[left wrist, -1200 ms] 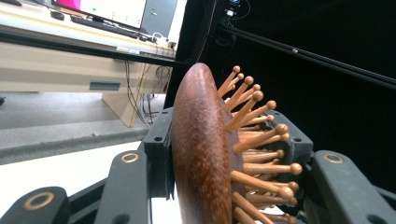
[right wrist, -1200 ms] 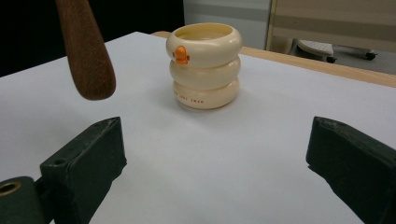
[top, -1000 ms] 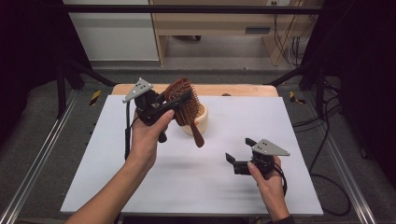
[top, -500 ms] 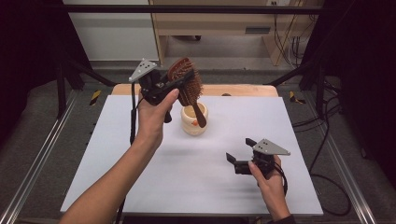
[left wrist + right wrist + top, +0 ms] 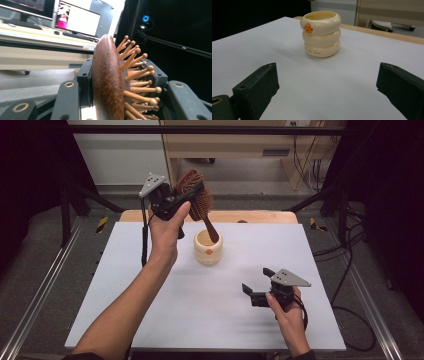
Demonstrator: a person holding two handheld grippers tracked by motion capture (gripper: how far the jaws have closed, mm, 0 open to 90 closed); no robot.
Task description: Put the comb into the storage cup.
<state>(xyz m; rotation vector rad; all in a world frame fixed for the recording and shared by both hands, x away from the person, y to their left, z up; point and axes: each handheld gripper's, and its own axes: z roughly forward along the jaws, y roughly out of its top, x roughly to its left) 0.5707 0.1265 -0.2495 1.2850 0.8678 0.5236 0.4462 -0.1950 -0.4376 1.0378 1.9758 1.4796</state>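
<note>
hairbrush (image 5: 196, 195), dark reddish-brown wood with rows of ball-tipped wooden pins, is clamped by its head in the left gripper (image 5: 187, 195) above the far side of the table (image 5: 150, 320), handle slanting down into the cup (image 5: 208, 246). the cup is cream, three stacked rings, with an orange mark. its rim hides the handle tip; whether the tip touches inside is unclear. right gripper (image 5: 254, 286) rests near the table's right side, jaws wide and empty.

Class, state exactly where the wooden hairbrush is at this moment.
High view: the wooden hairbrush is clamped in the left gripper, above the table's far left, its handle dipping toward the cream cup.
</note>
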